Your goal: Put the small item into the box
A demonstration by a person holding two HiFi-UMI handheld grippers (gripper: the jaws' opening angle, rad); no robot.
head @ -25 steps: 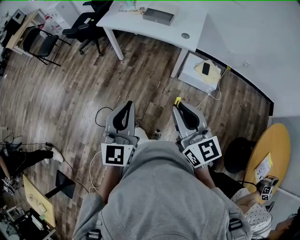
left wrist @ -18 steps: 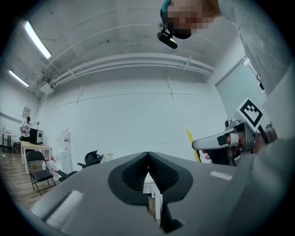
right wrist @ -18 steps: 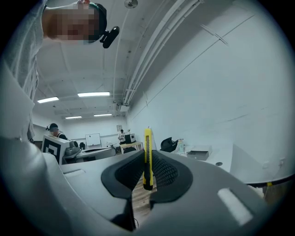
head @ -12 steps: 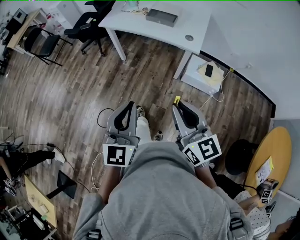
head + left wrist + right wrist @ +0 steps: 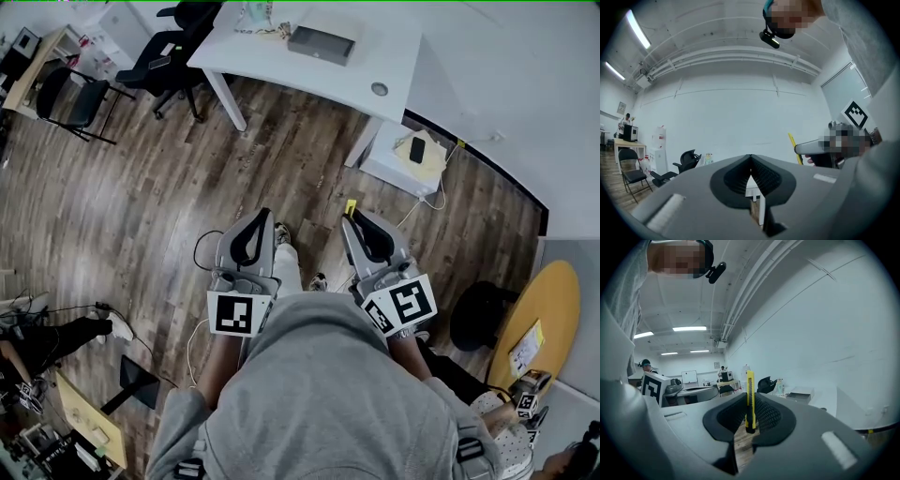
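My right gripper point(image 5: 350, 217) is shut on a slim yellow utility knife point(image 5: 749, 398), which stands upright between its jaws; in the head view its yellow tip point(image 5: 352, 204) pokes out ahead of the gripper. Beside it, my left gripper point(image 5: 257, 212) is shut with nothing in it, its jaws meeting at the tip point(image 5: 750, 160). Both are held over the wooden floor, in front of a person's grey sweater. The grey box point(image 5: 322, 44) lies on the white table point(image 5: 272, 58) far ahead, and also shows small in the right gripper view point(image 5: 801, 392).
Black office chairs point(image 5: 167, 49) stand left of the table. A low white cabinet point(image 5: 389, 161) with a phone on it sits to the right, with cables beside it. A round yellow table point(image 5: 553, 305) is at the right edge. More cables lie on the floor point(image 5: 199, 246).
The table, box and chairs have shifted in the head view as the person walks. Both grippers stay shut and side by side, the knife still held.
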